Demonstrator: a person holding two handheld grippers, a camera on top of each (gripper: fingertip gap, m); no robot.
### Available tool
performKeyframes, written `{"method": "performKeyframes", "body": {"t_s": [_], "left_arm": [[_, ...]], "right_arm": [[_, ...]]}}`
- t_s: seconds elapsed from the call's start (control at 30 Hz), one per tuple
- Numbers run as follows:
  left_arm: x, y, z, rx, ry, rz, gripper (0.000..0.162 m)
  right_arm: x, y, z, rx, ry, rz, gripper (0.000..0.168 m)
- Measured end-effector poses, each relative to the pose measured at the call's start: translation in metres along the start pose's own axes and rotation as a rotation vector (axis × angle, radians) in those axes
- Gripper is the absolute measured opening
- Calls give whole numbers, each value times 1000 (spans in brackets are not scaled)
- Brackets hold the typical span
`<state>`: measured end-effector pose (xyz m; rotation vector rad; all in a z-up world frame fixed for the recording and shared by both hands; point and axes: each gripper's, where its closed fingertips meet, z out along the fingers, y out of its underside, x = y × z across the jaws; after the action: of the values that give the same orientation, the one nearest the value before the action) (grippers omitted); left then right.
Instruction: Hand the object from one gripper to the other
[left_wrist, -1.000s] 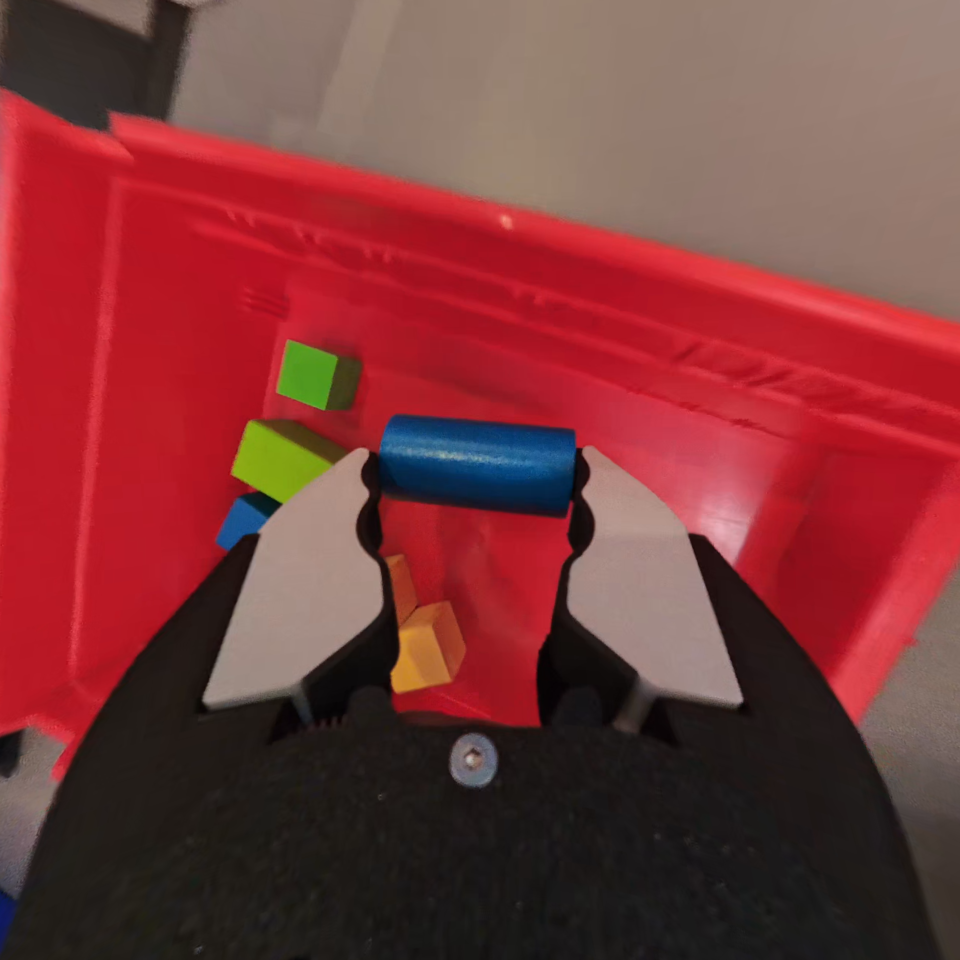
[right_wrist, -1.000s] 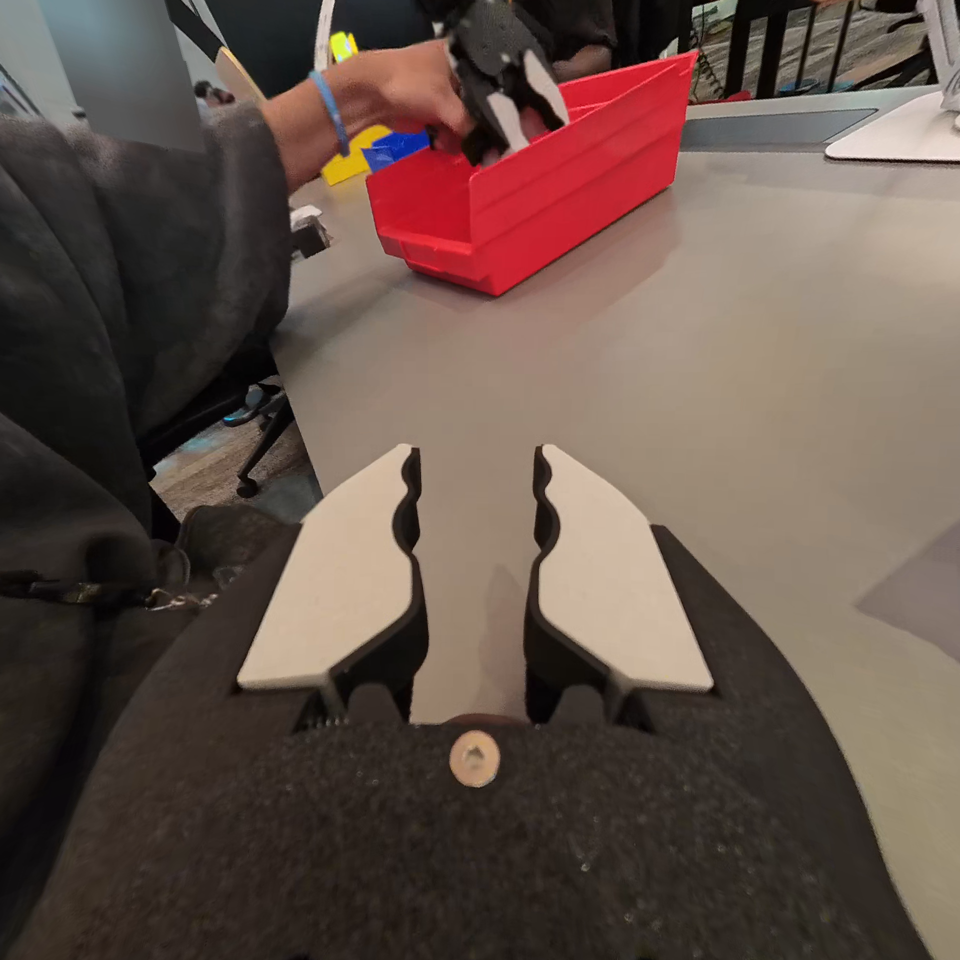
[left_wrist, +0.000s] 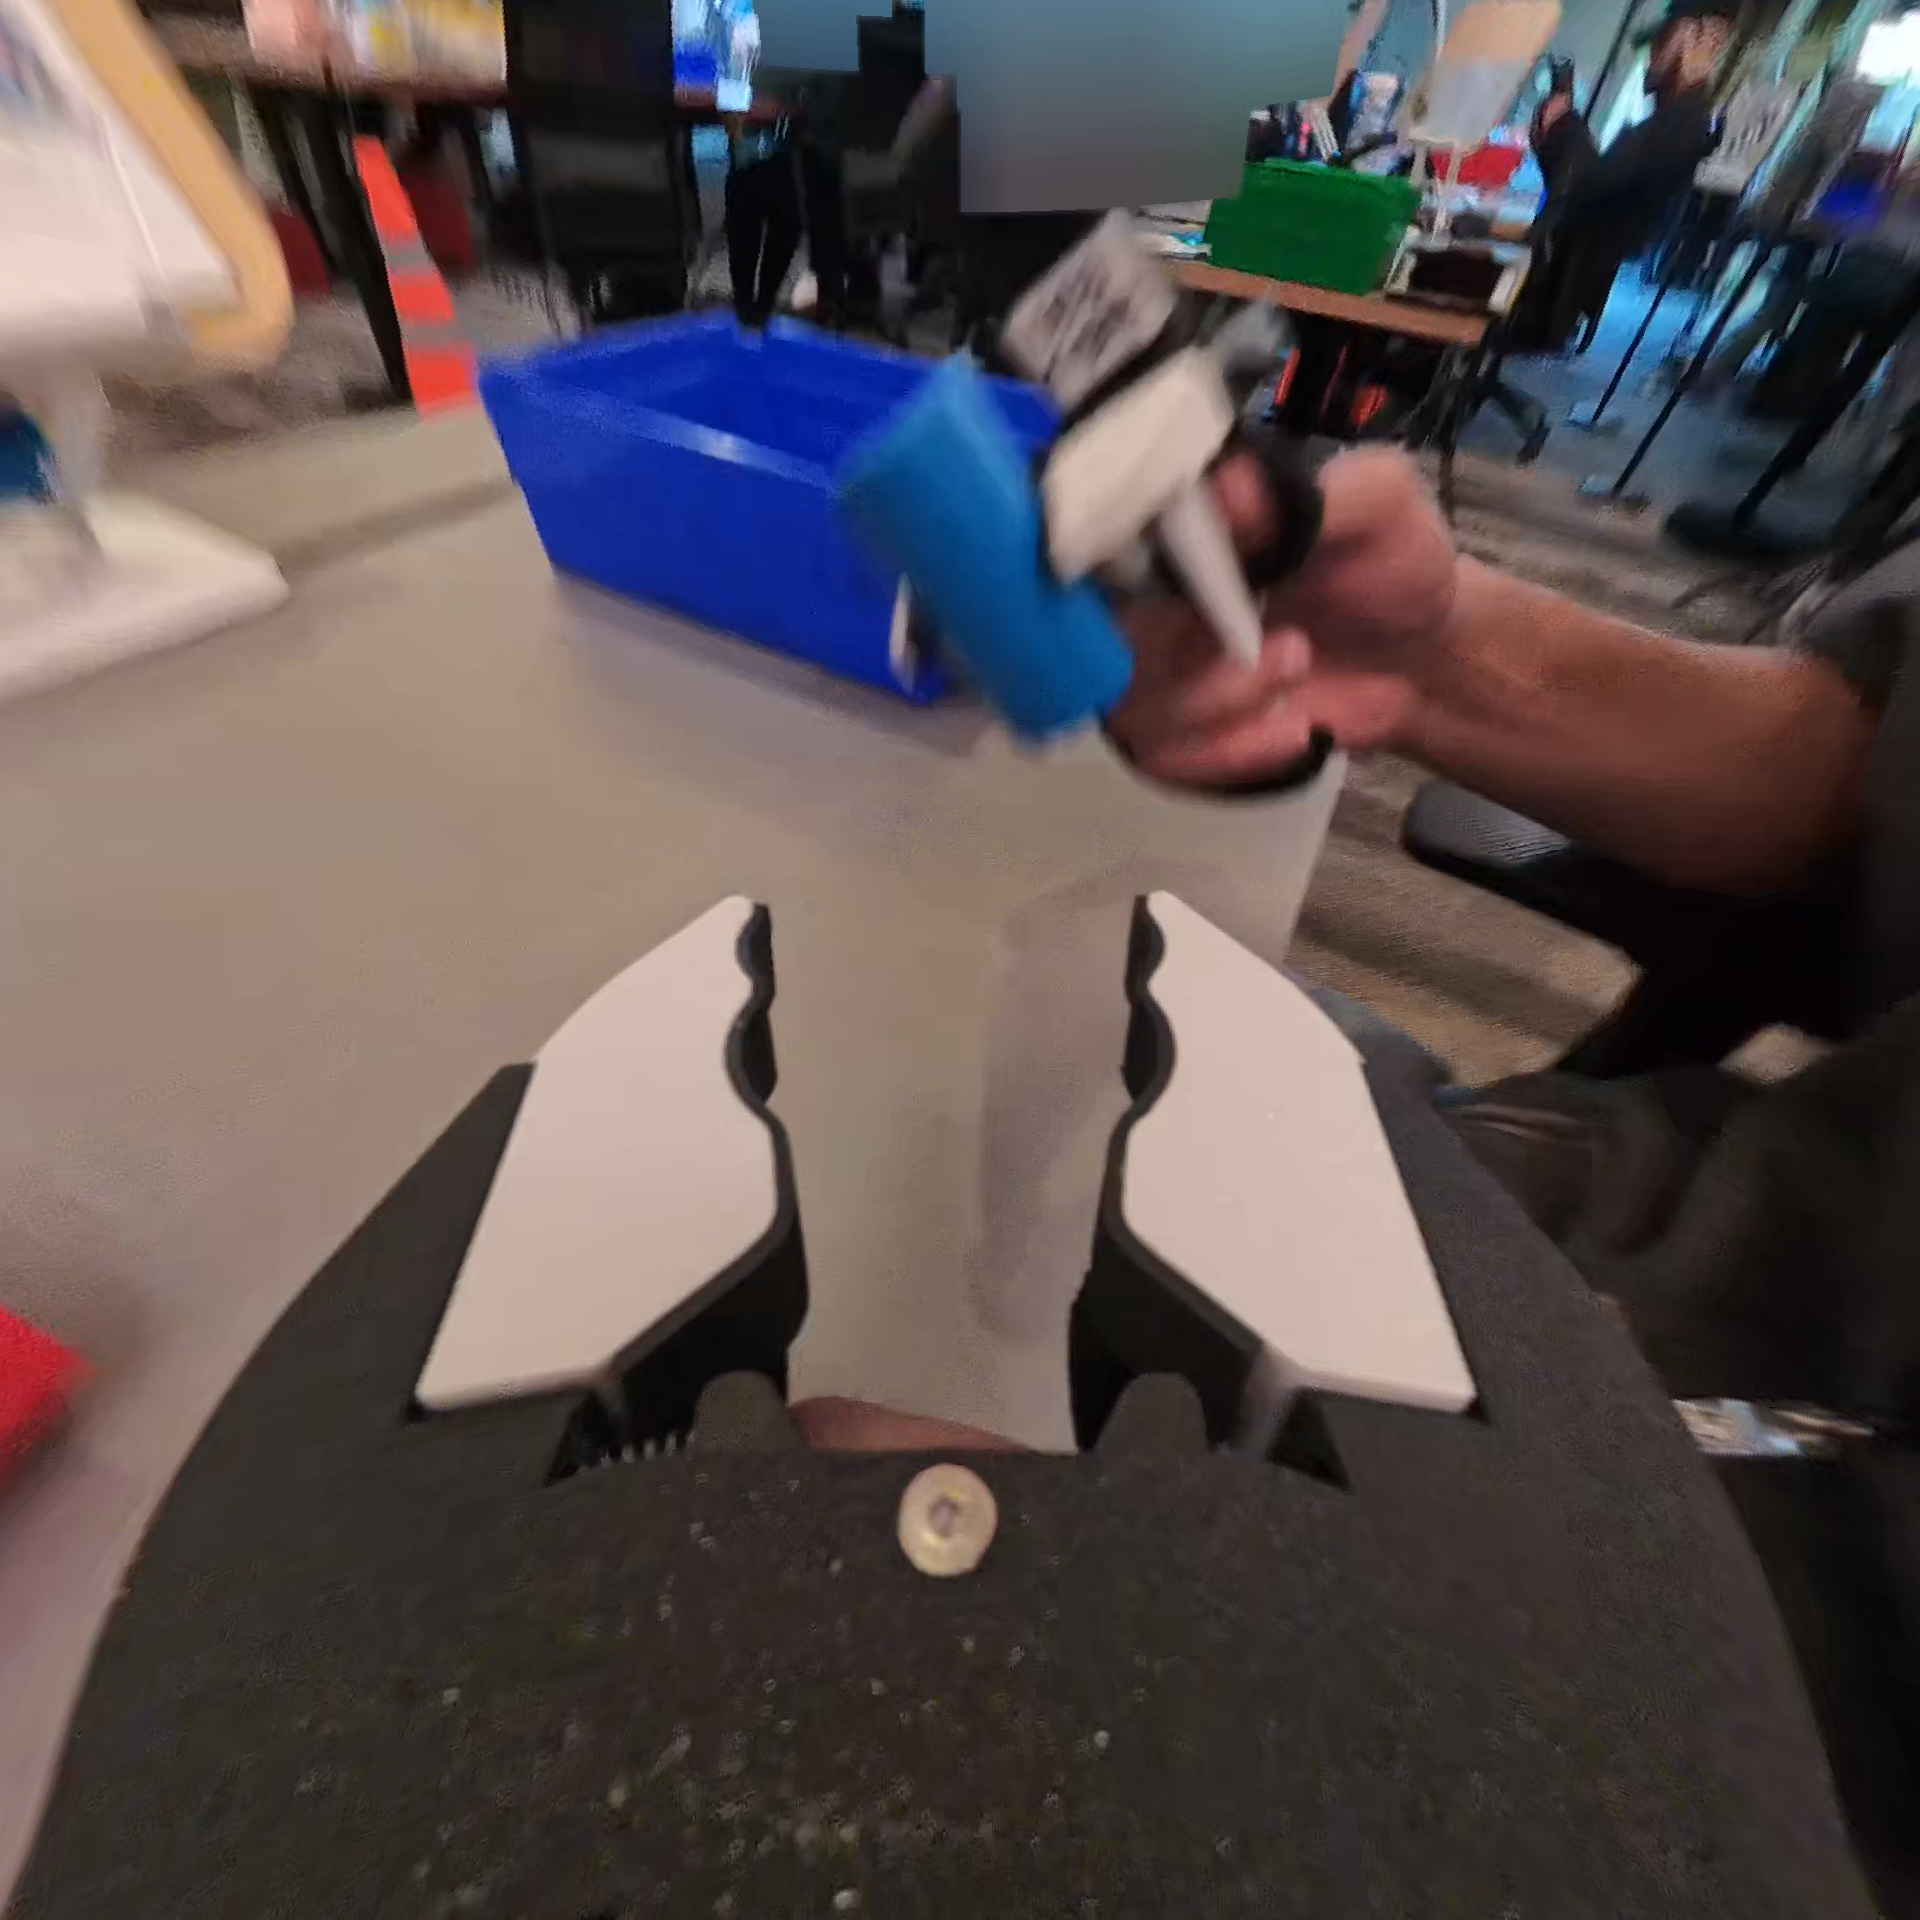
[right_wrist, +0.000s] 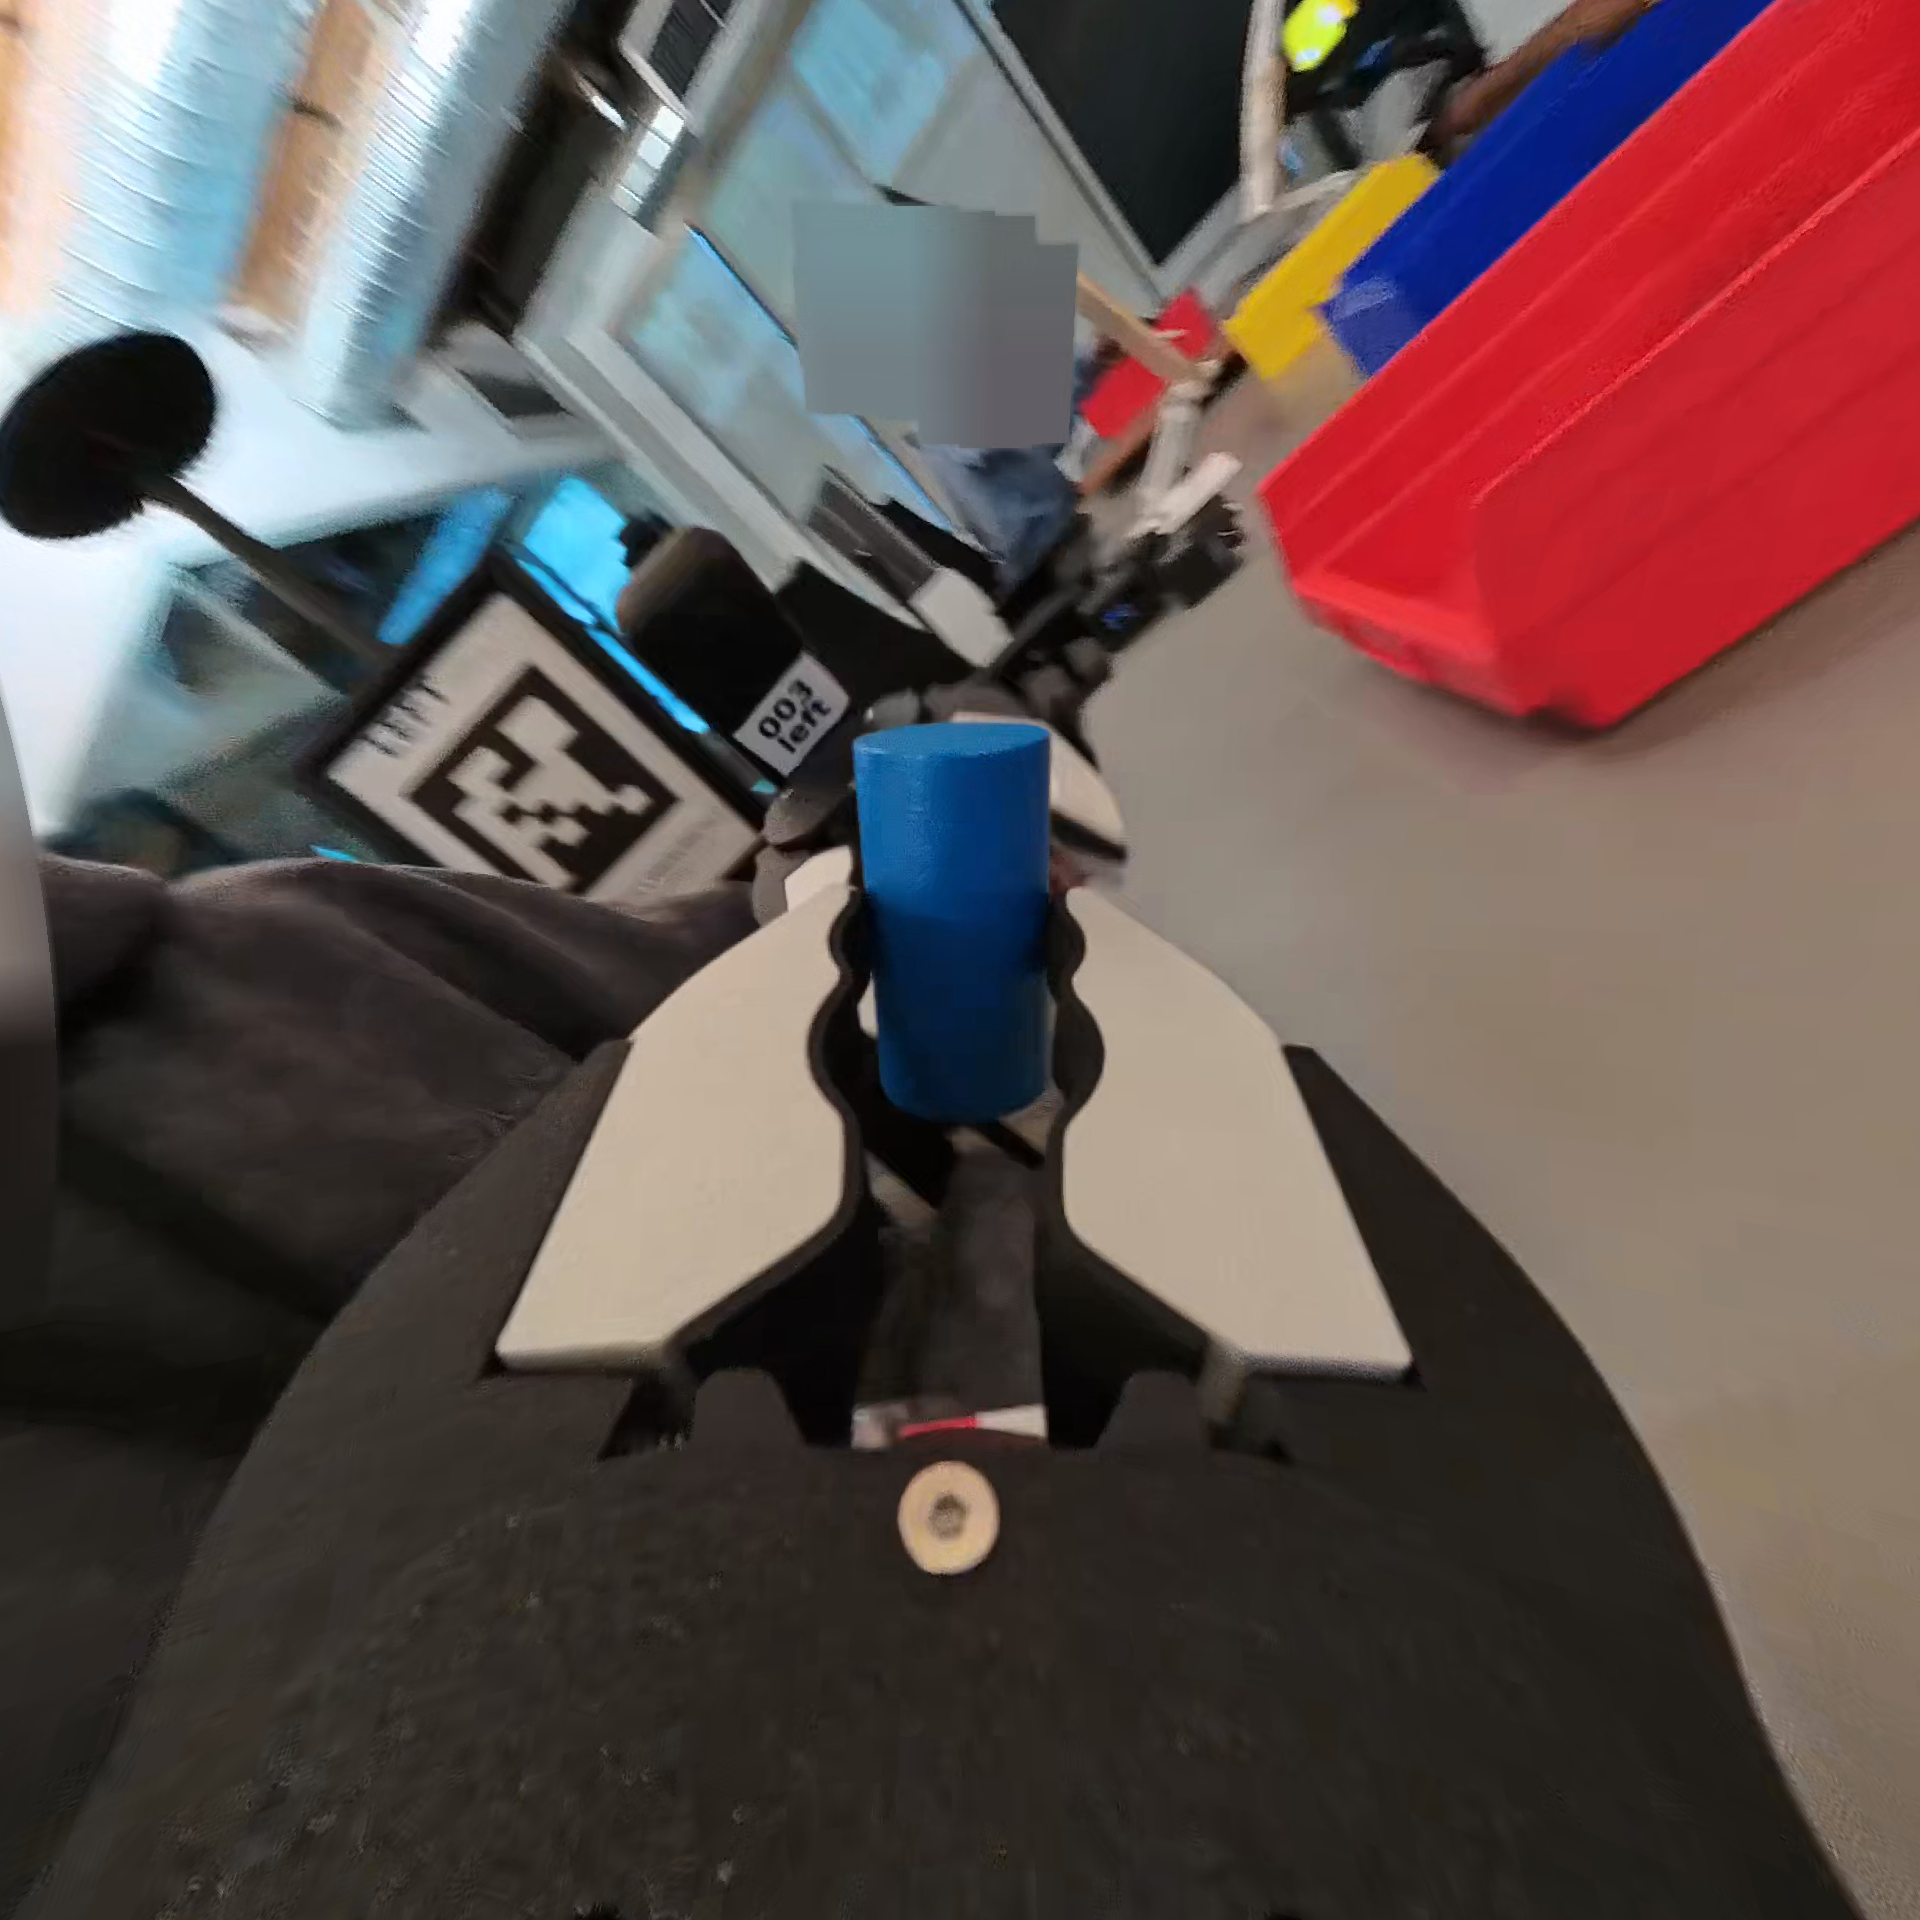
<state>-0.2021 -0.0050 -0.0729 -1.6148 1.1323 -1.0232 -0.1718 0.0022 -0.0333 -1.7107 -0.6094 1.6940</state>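
Observation:
The blue cylinder (right_wrist: 951, 831) stands upright between the fingertips of my right gripper (right_wrist: 956, 920), which is shut on its lower half. In the left wrist view the cylinder (left_wrist: 982, 561) shows tilted in the air, held by the right gripper's white fingers (left_wrist: 1138, 457), with a hand (left_wrist: 1351, 623) behind them. My left gripper (left_wrist: 948, 906) is open and empty above the grey table (left_wrist: 364, 831), a short way from the cylinder. One white finger (right_wrist: 1086, 805) of the left gripper shows just behind the cylinder.
A blue bin (left_wrist: 686, 499) stands on the table behind the cylinder. A red bin (right_wrist: 1610, 468) is at the right, with a blue bin (right_wrist: 1455, 239) and a yellow bin (right_wrist: 1320, 270) beyond it. A dark sleeve fills the lower left of the right wrist view.
The left gripper, shut on the blue cylinder over the red bin, has let go and now faces the right gripper. The right gripper, open before, has closed on the cylinder.

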Motion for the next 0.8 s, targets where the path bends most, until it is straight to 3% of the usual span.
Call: {"method": "performKeyframes", "body": {"t_s": [0.1, 0.2, 0.27, 0.33, 0.43, 0.6, 0.8], "left_arm": [[-11, 42, -11, -86, -45, -158, 66], [-21, 42, -24, -70, -115, -136, 63], [-25, 31, -29, -29, -135, -108, 62], [-29, 25, -31, -3, -151, -99, 60], [-29, 27, -29, -10, -136, -115, 60], [-32, 25, -29, -16, -168, -48, 60], [-36, 28, -32, -28, -192, -15, 60]], "right_arm": [[8, -39, -51, 0, 281, -177, 32], [34, -75, -138, -70, 698, -353, 33], [58, -87, -205, -220, 1001, -433, 33], [85, -84, -256, -455, 1160, -482, 33], [126, -53, -292, -820, 1091, -378, 33], [168, -14, -295, -1215, 870, -408, 33], [181, 9, -277, -1459, 760, -481, 33]]}}
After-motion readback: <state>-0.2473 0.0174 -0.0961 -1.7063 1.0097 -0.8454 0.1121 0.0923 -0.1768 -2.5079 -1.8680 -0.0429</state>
